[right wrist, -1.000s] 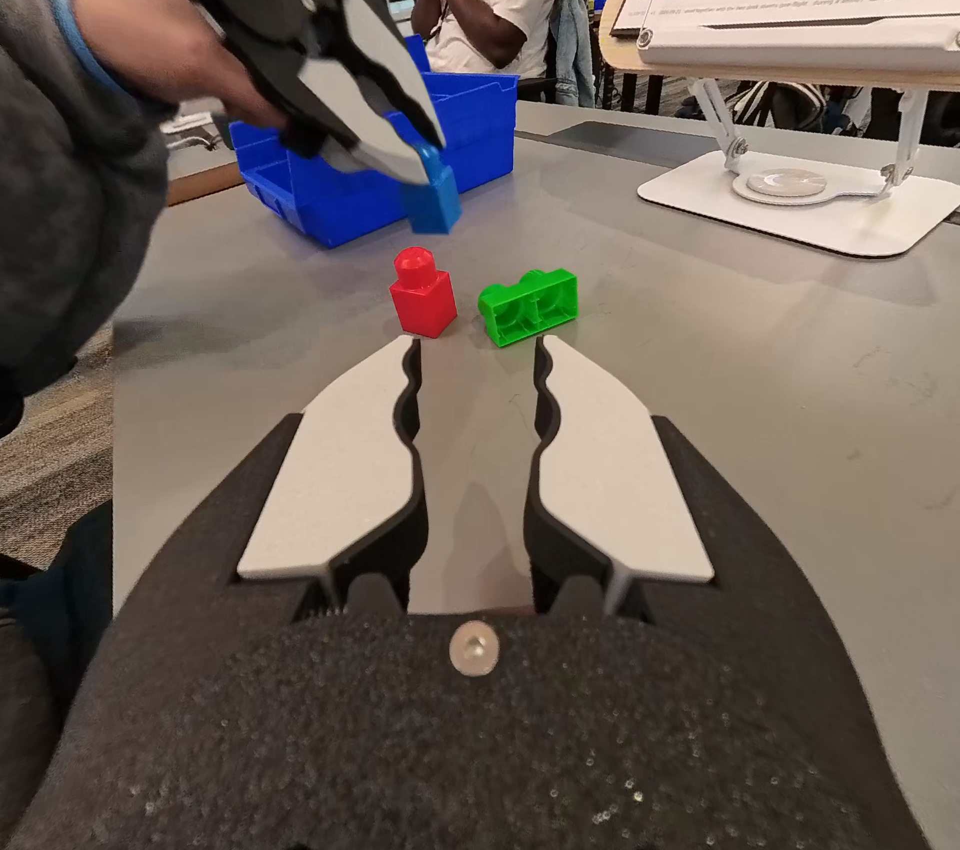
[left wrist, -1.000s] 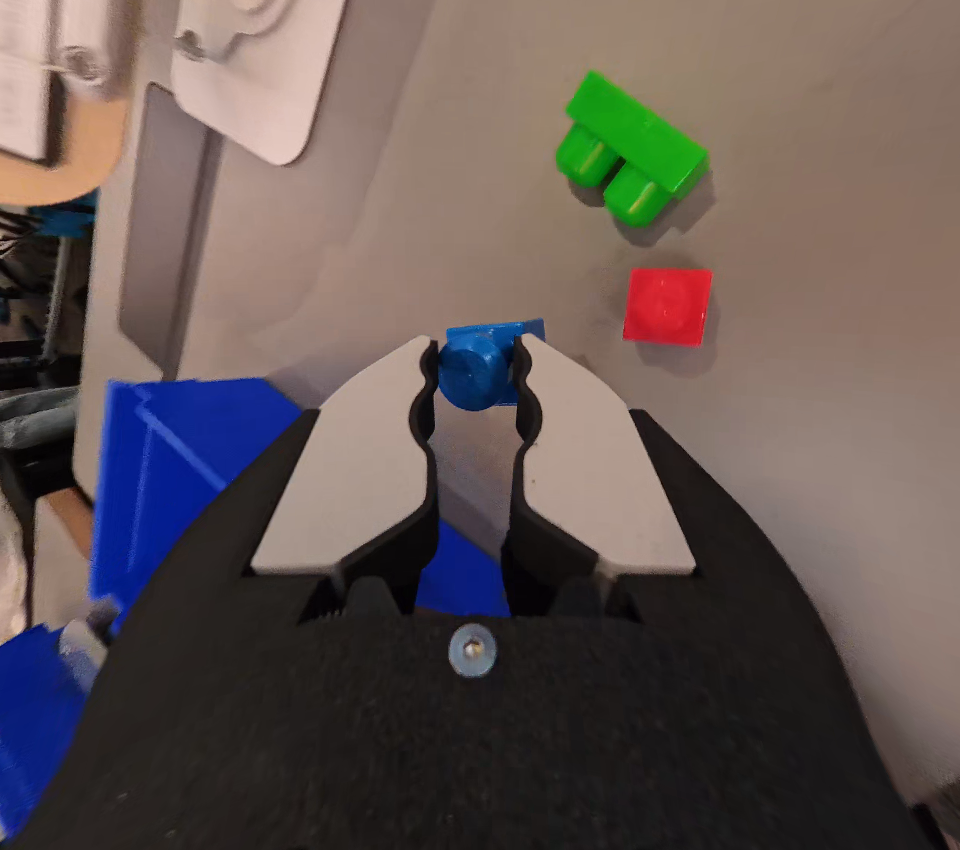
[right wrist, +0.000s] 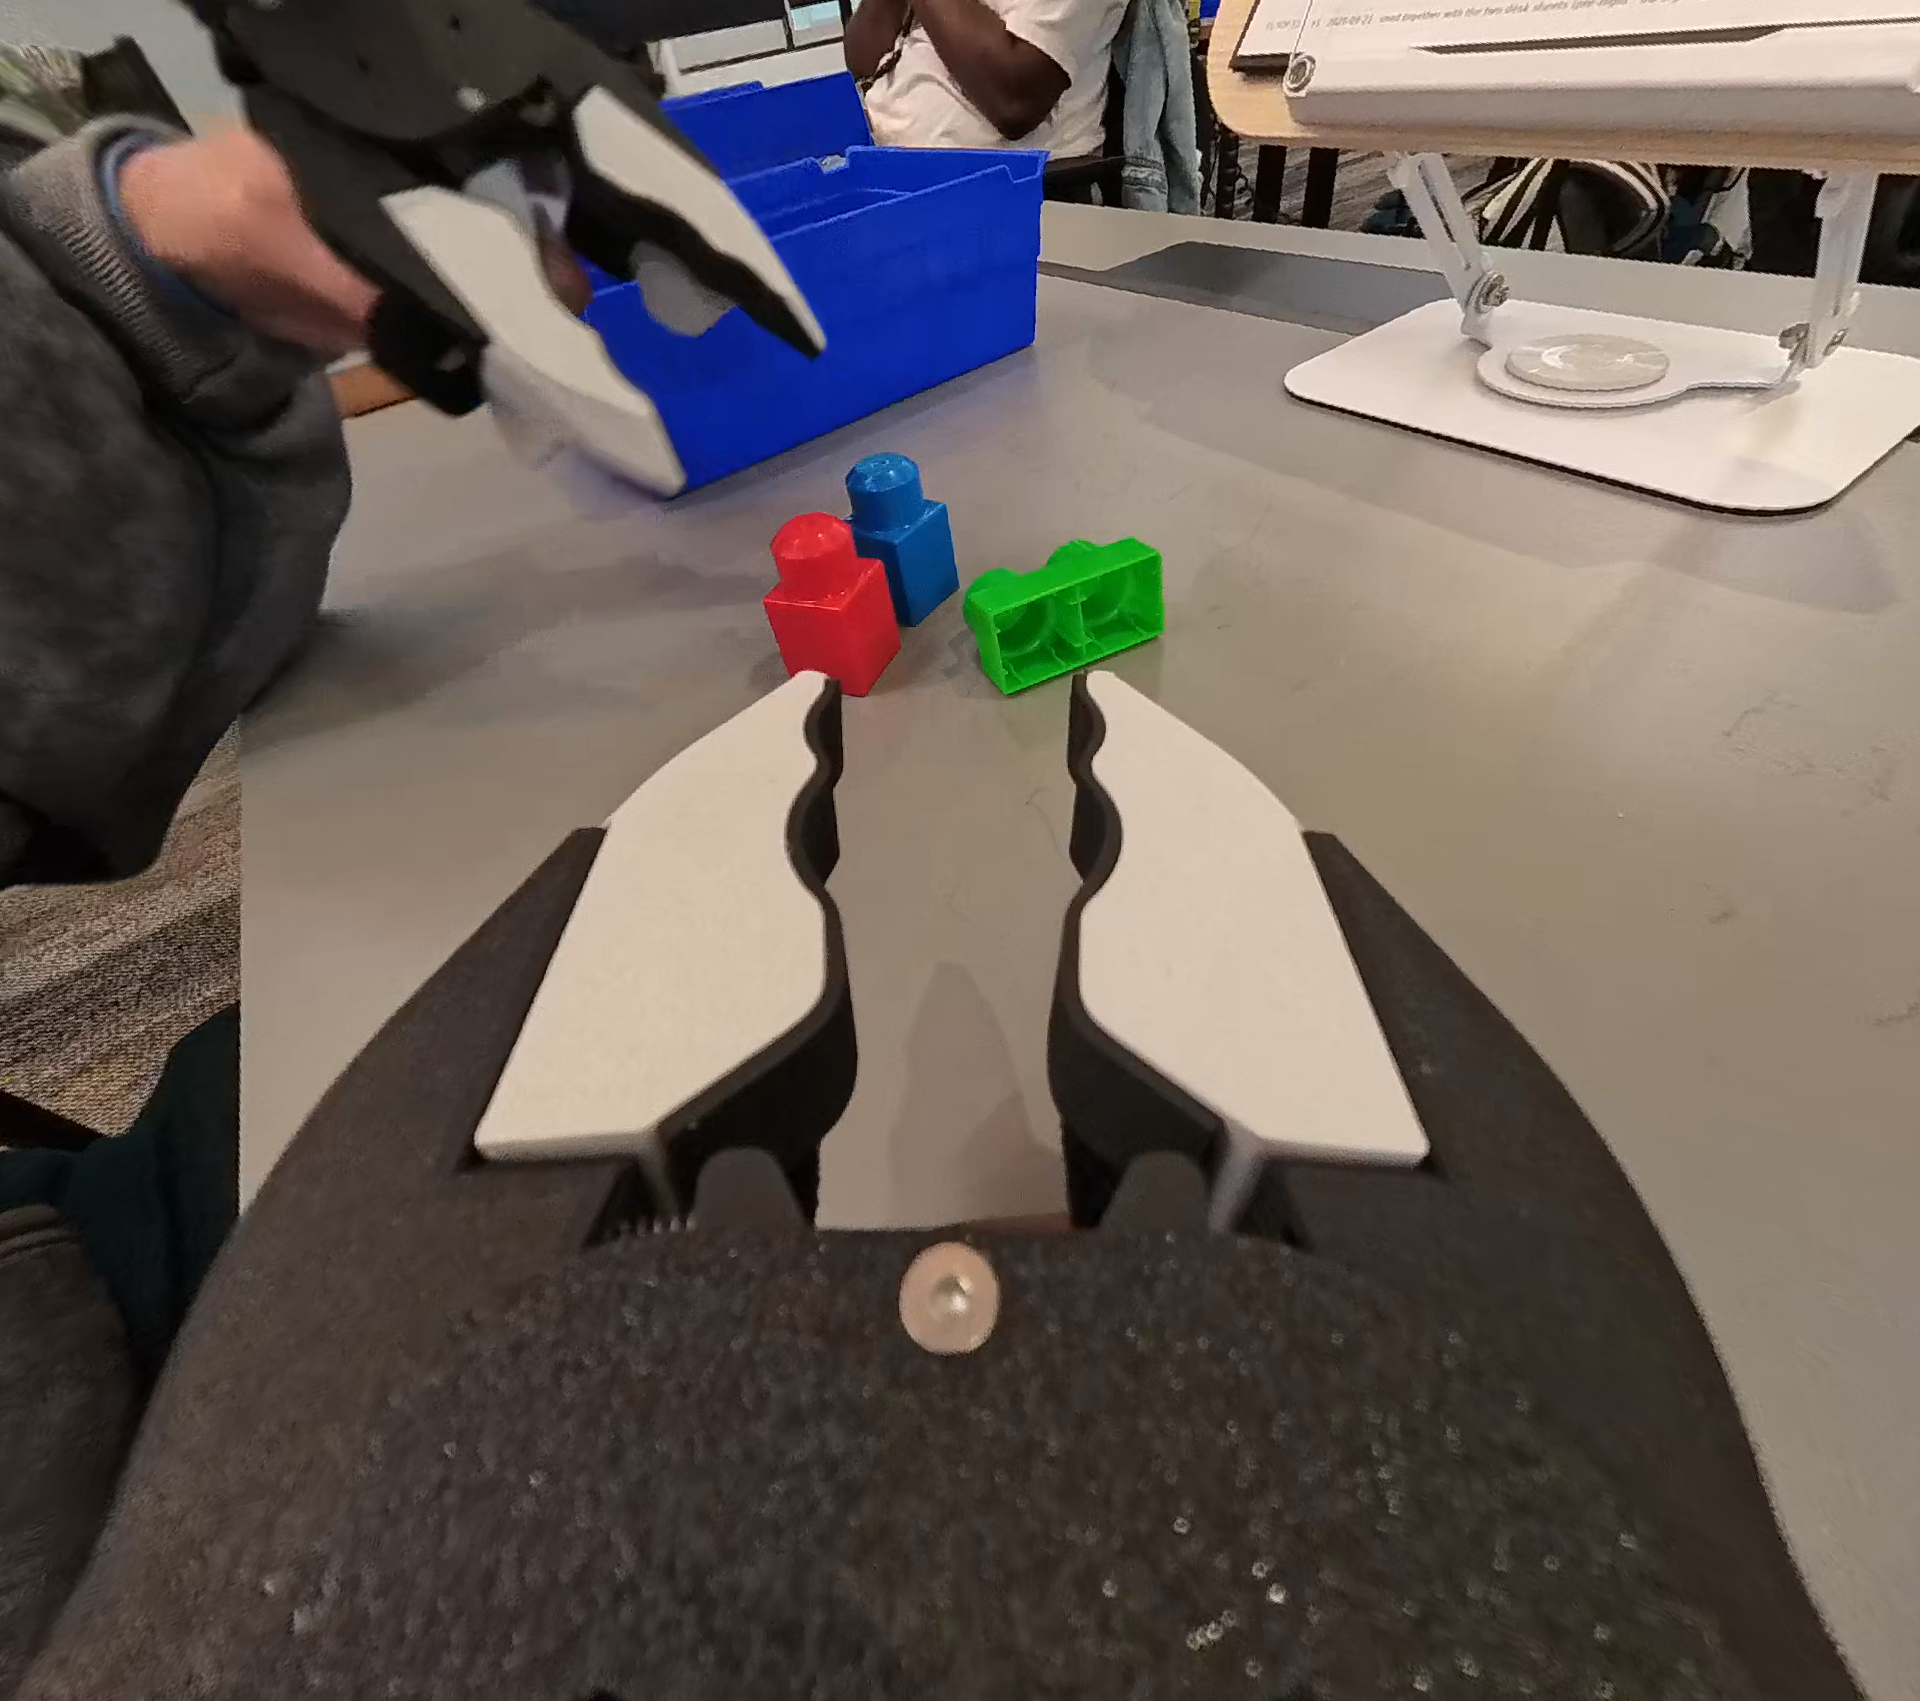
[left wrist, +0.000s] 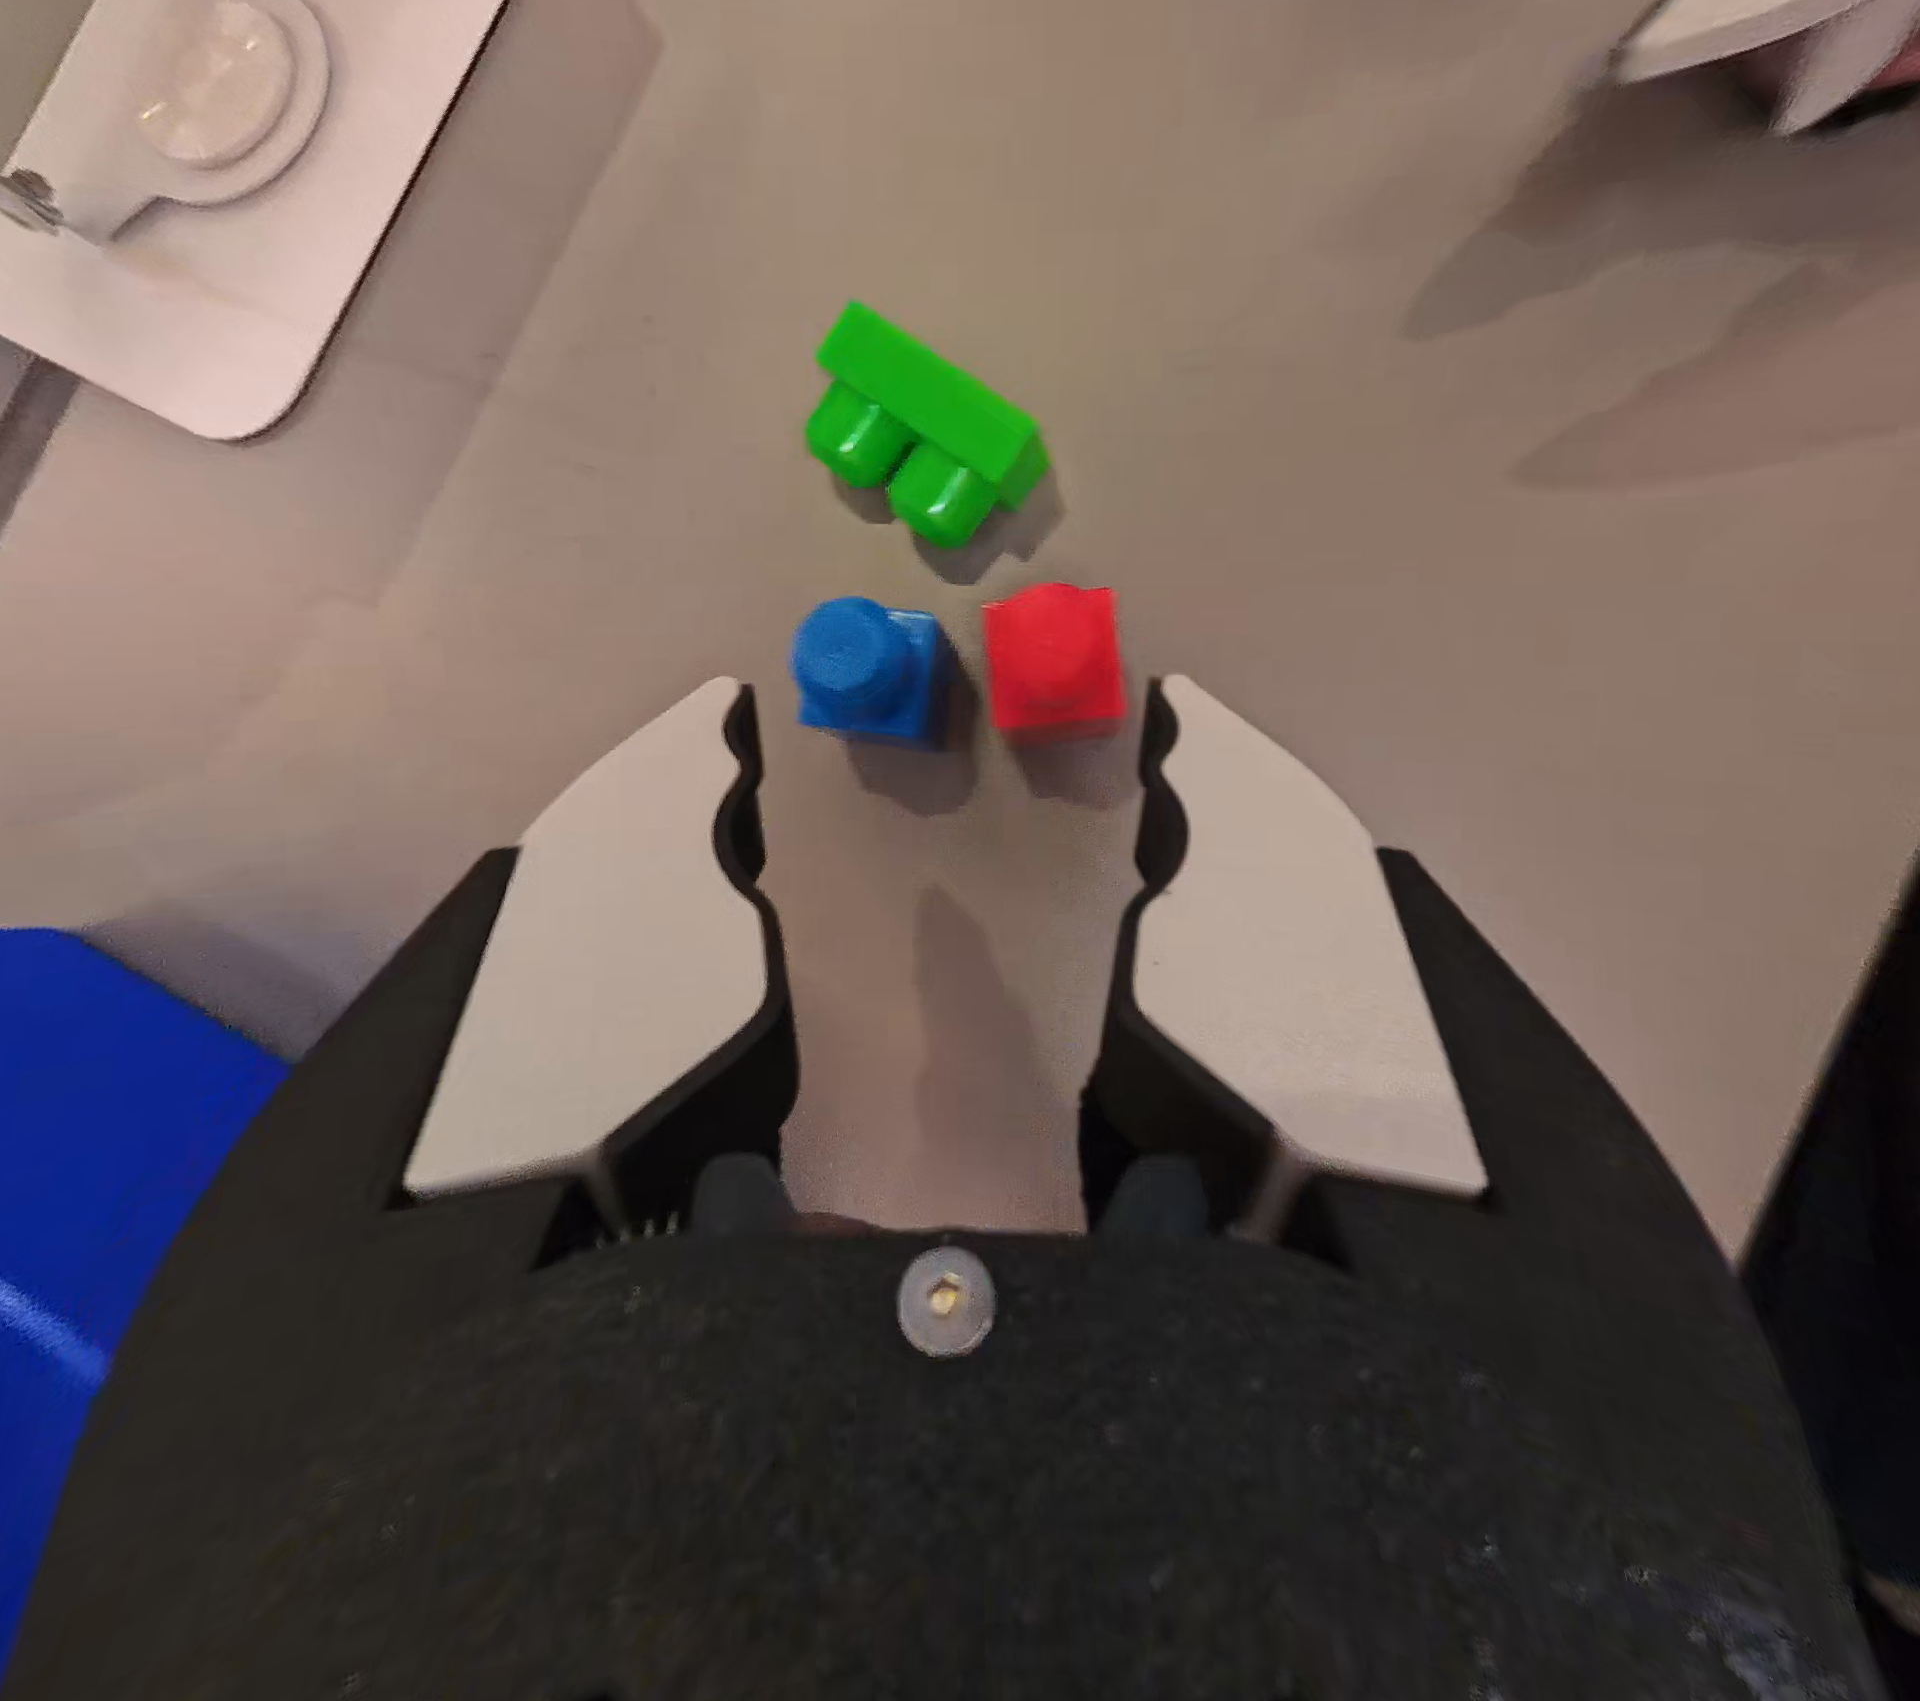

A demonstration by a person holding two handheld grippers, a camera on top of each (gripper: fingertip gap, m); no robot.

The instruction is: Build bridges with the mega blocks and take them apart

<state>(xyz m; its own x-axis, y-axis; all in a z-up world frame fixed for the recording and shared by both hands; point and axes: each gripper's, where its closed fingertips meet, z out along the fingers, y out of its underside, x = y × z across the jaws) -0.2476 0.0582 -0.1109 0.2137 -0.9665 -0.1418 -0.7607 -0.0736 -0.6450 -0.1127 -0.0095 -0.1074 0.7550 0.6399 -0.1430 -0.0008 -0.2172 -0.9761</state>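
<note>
In the left wrist view, a blue bin (left wrist: 94, 1132) is seen at the lower left, behind and left of the left tongs (left wrist: 948, 687), and a white stand base (left wrist: 343, 124) lies far ahead to their left on the grey table (left wrist: 1351, 508). The left tongs are spread wide and nothing is held between them. Just past their tips, two one-stud blocks stand upright side by side with a narrow gap between them: the blue block (left wrist: 873, 675) nearer the left finger, the red block (left wrist: 1055, 664) nearer the right finger. Beyond that pair, the green block (left wrist: 925, 430) is laid on its side, its two studs pointed back toward the tongs. At the far upper right, the other tongs are glimpsed, blurred.

In the right wrist view, the left tongs (right wrist: 727, 394) are held up at the upper left by a hand (right wrist: 223, 238), above the table and in front of the bin (right wrist: 862, 321); they are spread and empty. The right tongs (right wrist: 951, 683) are spread and empty too. Just past the left fingertip, the red block (right wrist: 831, 607) is seen, with the blue block (right wrist: 904, 534) close behind it. Ahead of the right fingertip, the green block (right wrist: 1065, 612) is turned with its hollow underside toward the tongs. Farther right, the stand (right wrist: 1590, 394) is set, well apart from the blocks.
</note>
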